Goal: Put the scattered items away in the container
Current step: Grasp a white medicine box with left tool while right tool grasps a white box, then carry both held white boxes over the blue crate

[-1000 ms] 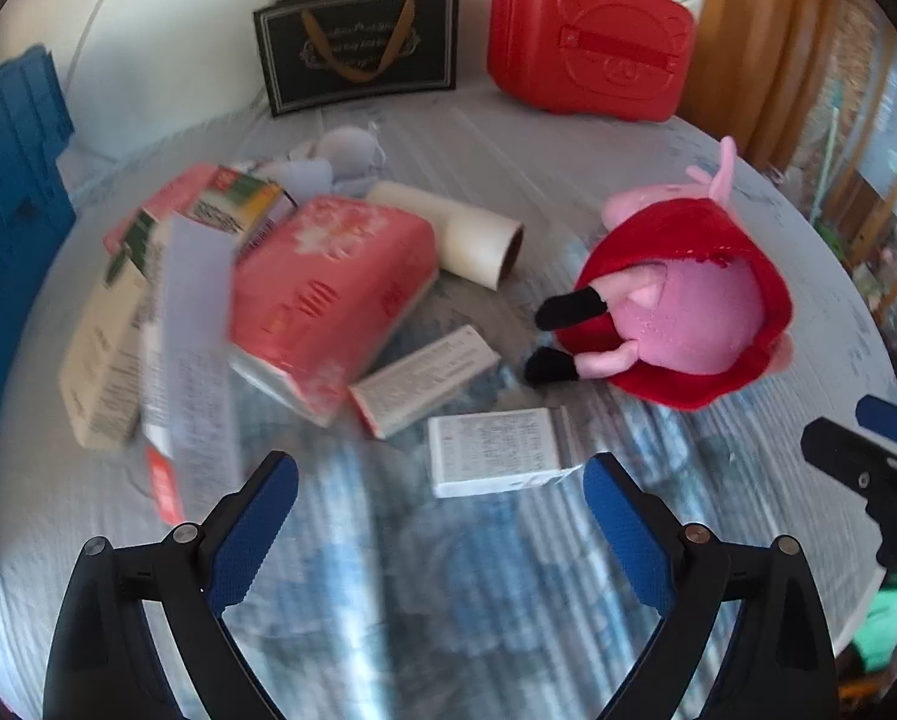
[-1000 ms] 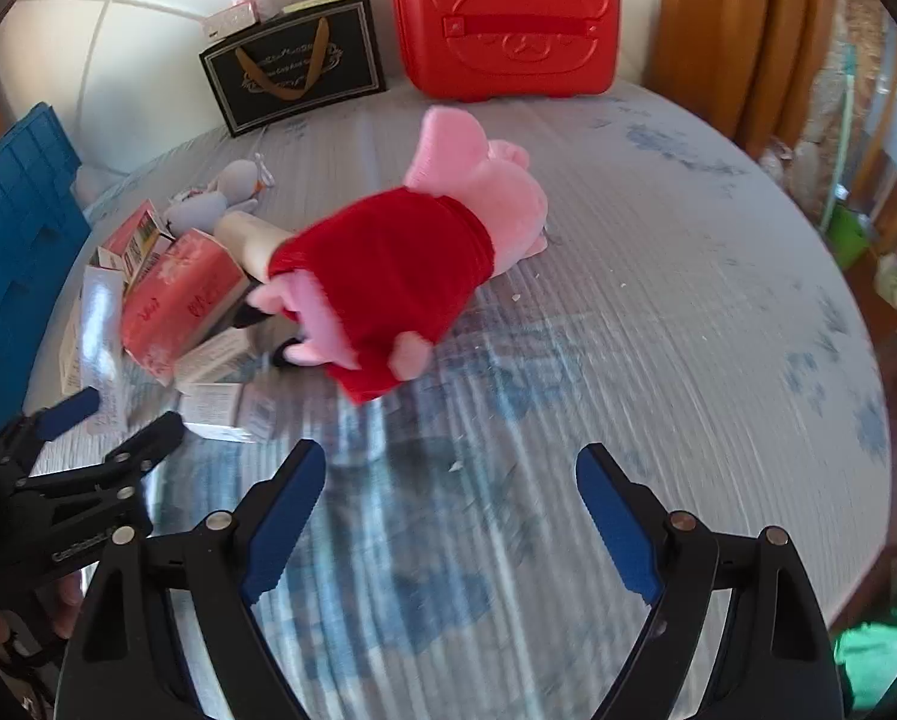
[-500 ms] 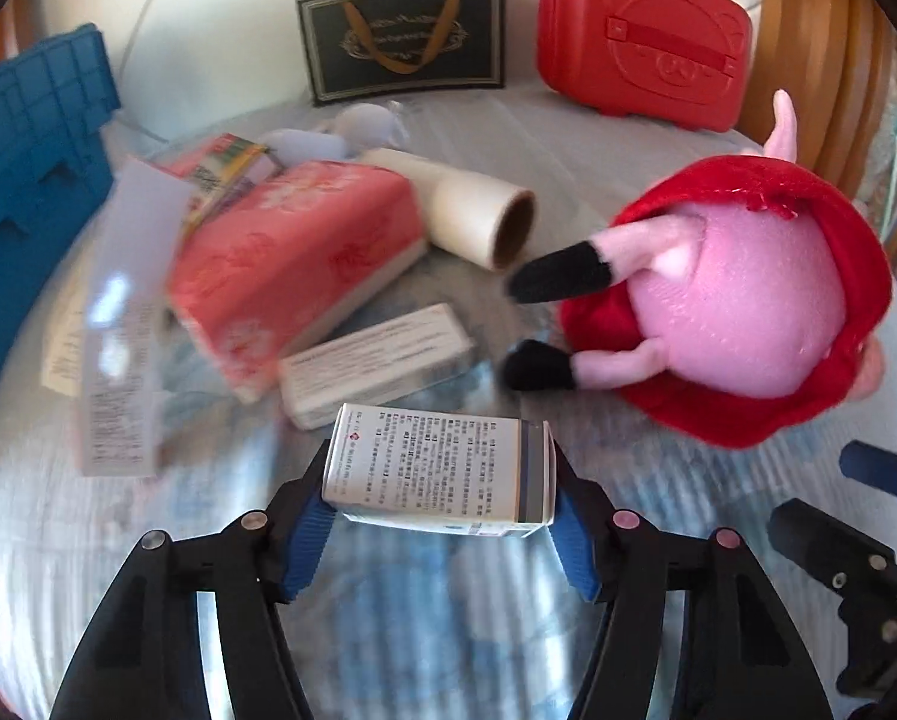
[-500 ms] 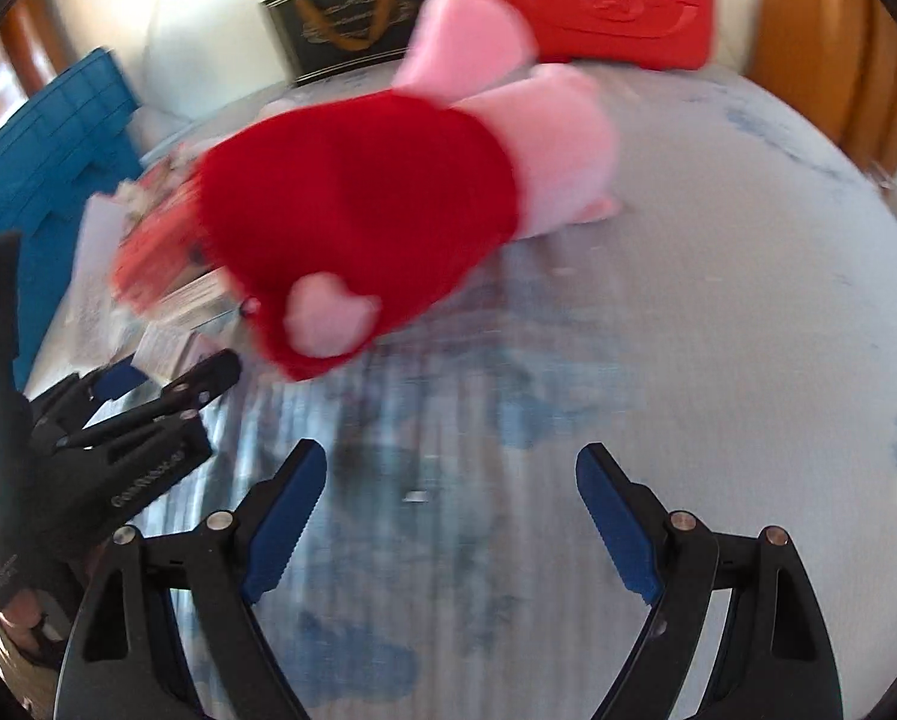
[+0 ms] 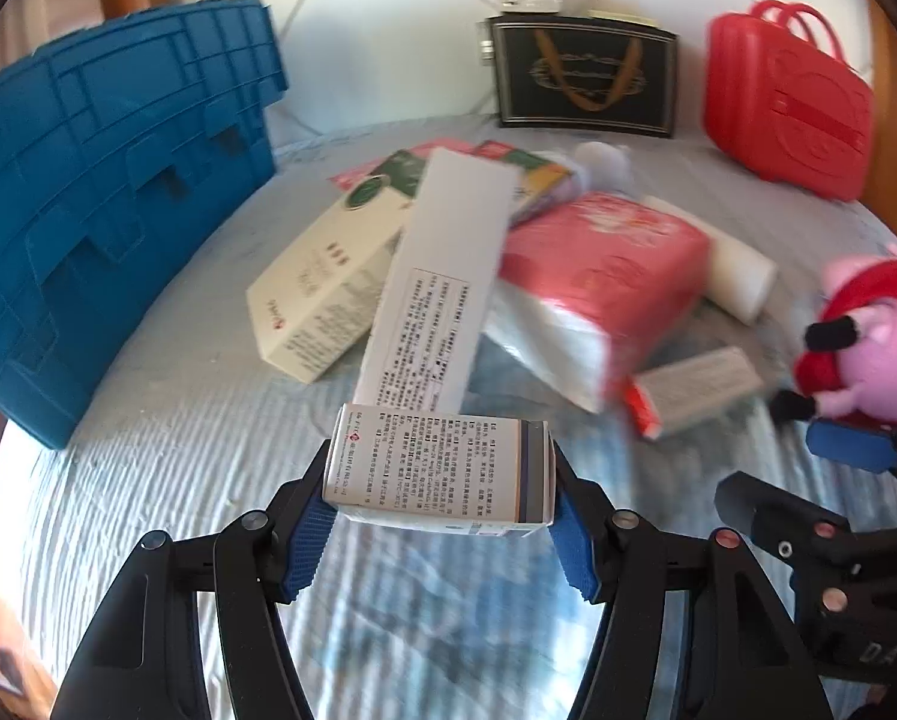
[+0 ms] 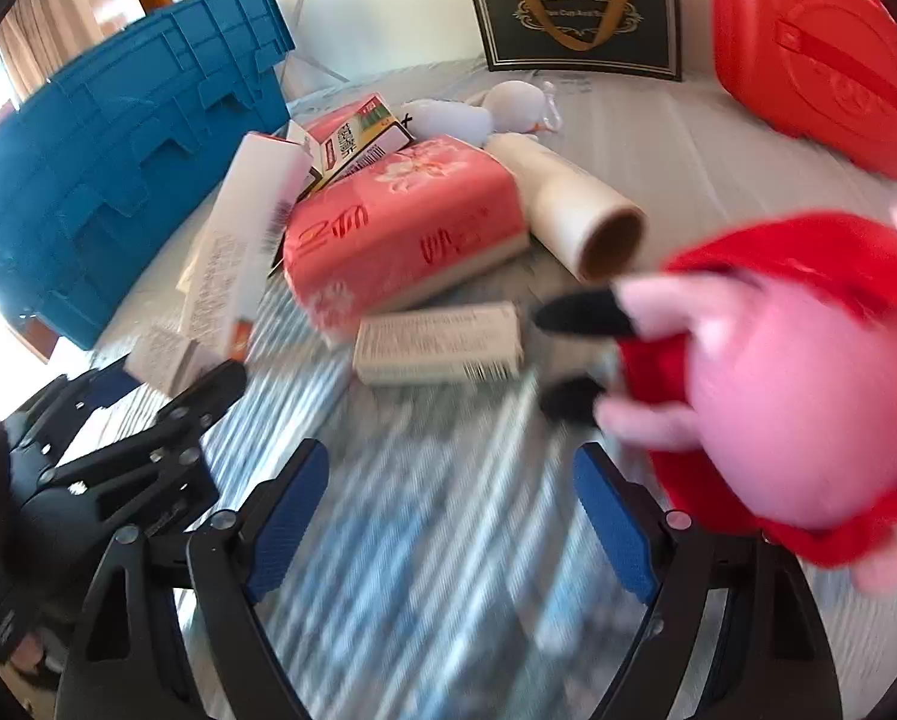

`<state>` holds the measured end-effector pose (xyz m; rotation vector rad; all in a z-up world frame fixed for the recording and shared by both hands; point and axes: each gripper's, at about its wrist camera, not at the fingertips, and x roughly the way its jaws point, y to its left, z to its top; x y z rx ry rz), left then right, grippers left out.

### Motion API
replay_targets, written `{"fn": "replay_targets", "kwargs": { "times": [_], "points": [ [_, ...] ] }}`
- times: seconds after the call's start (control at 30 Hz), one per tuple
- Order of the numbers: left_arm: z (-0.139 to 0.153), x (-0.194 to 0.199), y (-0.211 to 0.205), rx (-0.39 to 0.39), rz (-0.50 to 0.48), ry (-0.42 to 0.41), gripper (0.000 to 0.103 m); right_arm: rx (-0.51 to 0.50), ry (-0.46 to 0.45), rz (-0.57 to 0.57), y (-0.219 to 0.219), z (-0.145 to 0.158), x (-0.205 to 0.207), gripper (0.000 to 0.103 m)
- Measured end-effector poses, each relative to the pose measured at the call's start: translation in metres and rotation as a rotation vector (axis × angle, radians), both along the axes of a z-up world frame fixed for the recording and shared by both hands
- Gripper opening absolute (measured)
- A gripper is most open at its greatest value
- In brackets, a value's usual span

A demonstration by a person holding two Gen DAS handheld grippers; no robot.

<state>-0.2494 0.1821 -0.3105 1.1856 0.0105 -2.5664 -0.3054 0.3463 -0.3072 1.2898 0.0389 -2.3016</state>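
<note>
My left gripper [image 5: 442, 531] is shut on a small white medicine box [image 5: 442, 468], held above the bedcover. The blue crate [image 5: 106, 198] stands at the left, also in the right wrist view [image 6: 118, 162]. My right gripper [image 6: 448, 522] is open and empty, just left of the pink pig plush in a red dress [image 6: 808, 396]. Scattered between: a pink tissue pack [image 6: 400, 228], a white paper roll [image 6: 574, 210], a small flat box [image 6: 439, 342], a long white box [image 5: 442, 276] and a cream box [image 5: 322, 288].
A red toy suitcase [image 5: 790, 102] and a black gift bag [image 5: 586, 78] stand at the back against the white headboard. A white soft toy [image 6: 508, 105] lies behind the pile. The left gripper [image 6: 118, 444] shows at the left in the right wrist view.
My left gripper closed on the small medicine box, lifted it and swung left toward the crate. My right gripper moved left and closer to the plush's feet, staying open.
</note>
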Motion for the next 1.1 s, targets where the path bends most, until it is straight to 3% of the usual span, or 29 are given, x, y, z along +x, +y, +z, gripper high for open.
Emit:
{"fn": "replay_targets", "kwargs": {
  "times": [0.3,0.53,0.63,0.87,1.1],
  "points": [
    [-0.005,-0.023,-0.009,0.006,0.006,0.014,0.063,0.055,0.021,-0.031,-0.031,-0.009,-0.038,0.084],
    [-0.018,-0.028,-0.015,0.035,0.001,-0.04,0.061,0.15,0.053,-0.023,-0.039,-0.011,-0.037,0.084],
    [-0.018,-0.027,-0.016,0.043,-0.011,-0.048,0.061,0.205,0.081,-0.021,-0.044,-0.011,-0.033,0.073],
    [-0.006,-0.023,-0.018,0.05,-0.026,-0.042,0.061,0.164,0.069,-0.038,-0.036,0.006,-0.027,0.072],
    [0.028,-0.018,-0.027,0.049,-0.049,-0.023,0.061,0.147,0.071,-0.035,-0.04,0.036,-0.014,0.072]
  ]
}}
